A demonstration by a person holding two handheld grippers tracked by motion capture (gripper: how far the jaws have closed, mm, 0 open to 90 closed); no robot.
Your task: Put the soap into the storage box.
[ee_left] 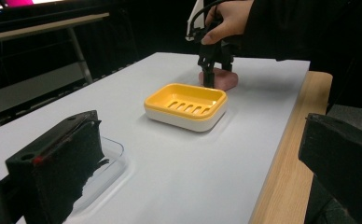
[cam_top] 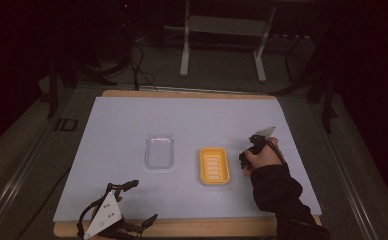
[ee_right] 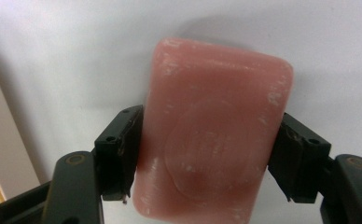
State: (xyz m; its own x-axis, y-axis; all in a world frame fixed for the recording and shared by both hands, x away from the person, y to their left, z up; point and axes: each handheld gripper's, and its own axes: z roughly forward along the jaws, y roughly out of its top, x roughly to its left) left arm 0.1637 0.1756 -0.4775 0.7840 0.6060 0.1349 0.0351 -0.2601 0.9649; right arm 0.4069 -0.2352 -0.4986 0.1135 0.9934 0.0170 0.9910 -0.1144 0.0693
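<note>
A pink soap bar (ee_right: 216, 116) lies flat on the white sheet, to the right of a yellow slotted soap dish (cam_top: 214, 165) on a white base. My right gripper (ee_right: 209, 158) points down at the bar, its jaws pressed against the two long sides. In the left gripper view the bar (ee_left: 228, 80) sits on the sheet under that gripper (ee_left: 212, 70), just behind the dish (ee_left: 186, 106). My left gripper (cam_top: 143, 201) hovers at the table's front left, open wide, holding nothing. In the high view the person's hand covers the bar.
A clear plastic lid or tray (cam_top: 159, 150) lies left of the dish, close to my left jaw (ee_left: 58, 163). The white sheet (cam_top: 132, 120) covers a wooden board with a bare front edge (cam_top: 192, 227). A metal stand (cam_top: 222, 30) rises beyond the table.
</note>
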